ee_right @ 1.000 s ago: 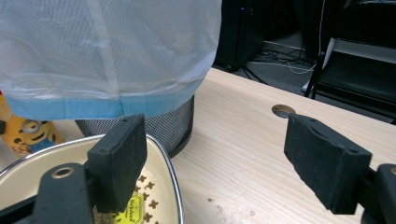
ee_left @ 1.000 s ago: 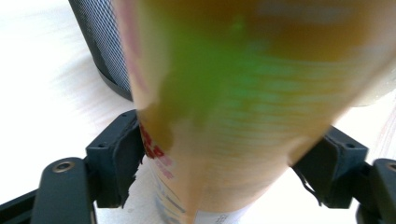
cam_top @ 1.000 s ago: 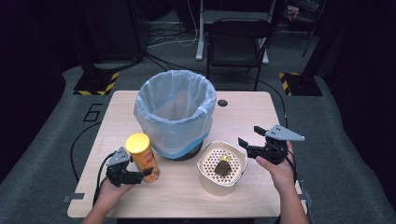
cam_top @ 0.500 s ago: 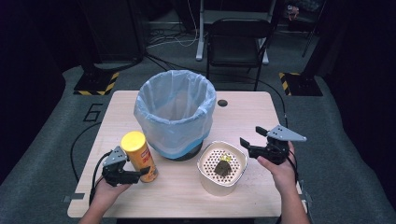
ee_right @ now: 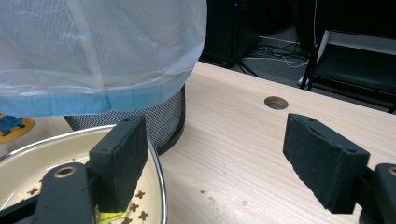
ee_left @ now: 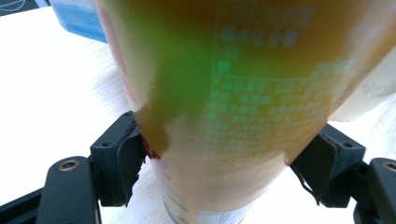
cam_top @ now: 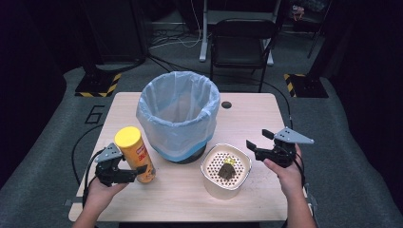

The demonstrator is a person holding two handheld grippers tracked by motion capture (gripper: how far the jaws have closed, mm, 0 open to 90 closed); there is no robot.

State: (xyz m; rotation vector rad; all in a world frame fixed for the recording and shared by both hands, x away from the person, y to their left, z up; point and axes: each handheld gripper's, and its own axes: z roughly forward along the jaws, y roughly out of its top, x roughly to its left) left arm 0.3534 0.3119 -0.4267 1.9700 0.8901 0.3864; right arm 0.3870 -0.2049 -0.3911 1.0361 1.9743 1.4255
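Left gripper view, canister [ee_left: 224,107] between hand-held gripper [ee_left: 224,172] jaws

The high view looks down on the table [cam_top: 247,118]; both gripper views sit close above it, sharing the bin [cam_top: 178,114].

Around one mesh waste bin lined with a pale blue plastic bag [cam_top: 178,114]: one yellow-lidded cylindrical snack canister [cam_top: 136,154], one cream perforated bowl [cam_top: 211,180], two black two-jaw grippers.

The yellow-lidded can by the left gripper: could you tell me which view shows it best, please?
The high view: the can shows whole, upright beside the bin, with the left gripper at its base. The left gripper view gives only a blurred close-up of its side between the fingers.
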